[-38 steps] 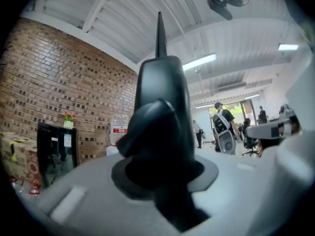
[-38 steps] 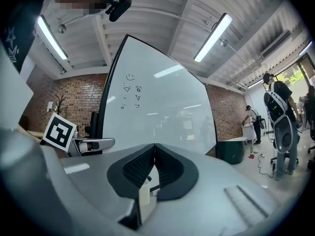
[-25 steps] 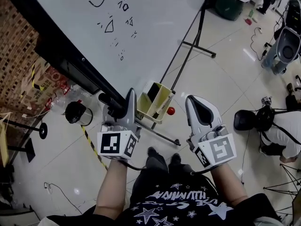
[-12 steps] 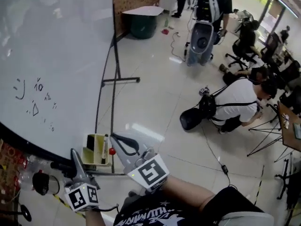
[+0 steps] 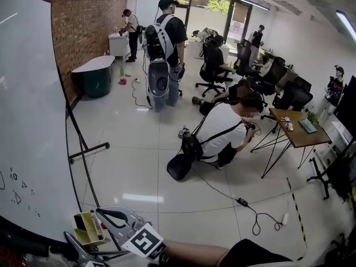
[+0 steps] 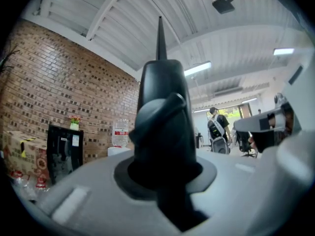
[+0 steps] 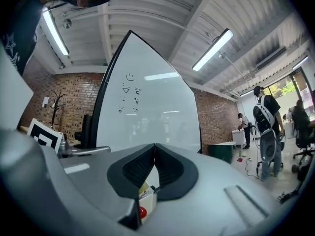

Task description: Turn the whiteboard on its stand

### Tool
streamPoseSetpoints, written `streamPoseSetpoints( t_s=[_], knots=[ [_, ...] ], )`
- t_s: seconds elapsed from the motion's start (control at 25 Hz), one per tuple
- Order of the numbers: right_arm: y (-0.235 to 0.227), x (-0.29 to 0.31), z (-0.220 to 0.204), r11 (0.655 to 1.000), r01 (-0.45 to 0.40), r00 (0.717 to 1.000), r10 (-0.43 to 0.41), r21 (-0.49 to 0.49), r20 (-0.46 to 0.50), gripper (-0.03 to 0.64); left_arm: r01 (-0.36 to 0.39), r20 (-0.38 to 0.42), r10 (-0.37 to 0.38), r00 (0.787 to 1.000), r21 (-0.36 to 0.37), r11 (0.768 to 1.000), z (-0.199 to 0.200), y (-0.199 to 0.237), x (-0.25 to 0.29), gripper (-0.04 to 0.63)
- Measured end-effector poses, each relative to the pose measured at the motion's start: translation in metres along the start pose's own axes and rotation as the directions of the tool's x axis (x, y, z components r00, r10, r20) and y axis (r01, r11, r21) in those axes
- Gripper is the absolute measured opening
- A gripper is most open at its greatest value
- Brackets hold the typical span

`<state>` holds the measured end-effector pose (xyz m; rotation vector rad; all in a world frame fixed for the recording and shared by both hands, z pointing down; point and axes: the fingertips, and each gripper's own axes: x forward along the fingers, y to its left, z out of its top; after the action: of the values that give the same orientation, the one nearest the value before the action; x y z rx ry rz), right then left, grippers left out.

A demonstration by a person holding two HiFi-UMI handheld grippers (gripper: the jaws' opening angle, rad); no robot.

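On my left, low: left gripper (image 5: 75,246) clamped on black frame of whiteboard (image 5: 28,121). Right gripper (image 7: 154,149) jaws together, empty, beside yellow tray (image 5: 89,228). I'd hold firm, swing slowly about pivot, steer clear of stand (image 5: 83,149).

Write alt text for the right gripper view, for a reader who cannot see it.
The right gripper has its jaws closed on nothing and points at a tall whiteboard with small doodles near its top. Behind it runs a brick wall. At right, a person with a backpack stands.
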<state>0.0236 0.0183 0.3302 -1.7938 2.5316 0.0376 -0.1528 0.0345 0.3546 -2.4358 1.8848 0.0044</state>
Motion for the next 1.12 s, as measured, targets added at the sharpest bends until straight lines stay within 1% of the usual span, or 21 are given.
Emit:
streamPoseSetpoints(
  t_s=[0.16, 0.28, 0.36, 0.44, 0.48, 0.52, 0.56, 0.6, 0.64, 0.68, 0.72, 0.76, 0.84, 0.88, 0.96, 1.04, 1.12],
  knots=[
    [-0.016, -0.018, 0.005, 0.999, 0.049, 0.999, -0.049, 0.012, -0.011, 0.009, -0.039, -0.011, 0.039, 0.999, 0.026, 0.999, 0.01, 0.008, -0.021, 0.097],
    [-0.016, -0.032, 0.019, 0.999, 0.049, 0.999, -0.049, -0.008, -0.003, 0.009, -0.07, -0.023, 0.072, 0.997, 0.052, 0.996, 0.015, 0.017, -0.039, 0.097],
    [-0.008, -0.034, 0.026, 0.999, 0.045, 0.999, -0.045, 0.01, 0.008, 0.009, -0.091, -0.031, 0.093, 0.995, 0.071, 0.993, 0.018, 0.025, -0.051, 0.095],
    [-0.004, -0.035, 0.025, 0.999, 0.045, 0.999, -0.045, 0.025, 0.012, 0.008, -0.106, -0.035, 0.109, 0.993, 0.084, 0.991, 0.021, 0.029, -0.061, 0.095],
    [0.004, -0.036, 0.022, 0.999, 0.024, 1.0, -0.024, 0.034, 0.014, 0.009, -0.109, -0.034, 0.112, 0.993, 0.085, 0.99, 0.023, 0.029, -0.063, 0.095],
    [0.023, -0.036, 0.02, 0.998, -0.028, 0.999, 0.027, 0.064, 0.024, 0.008, -0.106, -0.029, 0.108, 0.994, 0.08, 0.991, 0.025, 0.026, -0.062, 0.095],
    [0.047, -0.034, 0.02, 0.989, -0.095, 0.995, 0.09, 0.115, 0.046, 0.008, -0.095, -0.02, 0.096, 0.995, 0.067, 0.993, 0.028, 0.019, -0.057, 0.095],
    [0.057, -0.033, 0.024, 0.977, -0.134, 0.989, 0.122, 0.163, 0.08, 0.008, -0.073, -0.004, 0.073, 0.997, 0.043, 0.996, 0.031, 0.006, -0.046, 0.095],
    [0.047, -0.035, 0.03, 0.973, -0.128, 0.988, 0.108, 0.19, 0.109, 0.009, -0.039, 0.018, 0.039, 0.999, 0.011, 0.999, 0.034, -0.012, -0.031, 0.095],
    [0.026, -0.038, 0.034, 0.977, -0.095, 0.991, 0.074, 0.191, 0.115, 0.008, 0.002, 0.039, -0.002, 0.999, -0.02, 1.0, 0.035, -0.03, -0.014, 0.094],
    [0.005, -0.04, 0.035, 0.984, -0.064, 0.994, 0.048, 0.168, 0.098, 0.009, 0.04, 0.055, -0.038, 0.998, -0.042, 0.998, 0.035, -0.045, 0.001, 0.095],
    [-0.011, -0.041, 0.033, 0.99, -0.05, 0.996, 0.041, 0.13, 0.073, 0.008, 0.066, 0.065, -0.063, 0.996, -0.056, 0.996, 0.035, -0.054, 0.012, 0.095],
    [-0.025, -0.041, 0.026, 0.996, -0.067, 0.997, 0.065, 0.064, 0.037, 0.009, 0.08, 0.065, -0.076, 0.995, -0.068, 0.994, 0.035, -0.06, 0.021, 0.095],
    [-0.026, -0.041, 0.024, 0.995, -0.083, 0.996, 0.081, 0.052, 0.03, 0.009, 0.075, 0.06, -0.071, 0.996, -0.068, 0.995, 0.035, -0.059, 0.02, 0.095],
    [-0.022, -0.038, 0.022, 0.99, -0.124, 0.992, 0.123, 0.061, 0.019, 0.009, 0.053, 0.049, -0.05, 0.998, -0.056, 0.997, 0.035, -0.056, 0.018, 0.097],
    [-0.019, -0.035, 0.022, 0.985, -0.162, 0.987, 0.161, 0.063, 0.02, 0.009, 0.014, 0.03, -0.014, 0.999, -0.013, 1.0, 0.033, -0.052, 0.015, 0.105],
    [-0.015, -0.032, 0.023, 0.977, -0.202, 0.979, 0.201, 0.062, 0.021, 0.009, -0.029, 0.011, 0.028, 1.0, 0.042, 0.999, 0.029, -0.05, 0.012, 0.136]
  ],
)
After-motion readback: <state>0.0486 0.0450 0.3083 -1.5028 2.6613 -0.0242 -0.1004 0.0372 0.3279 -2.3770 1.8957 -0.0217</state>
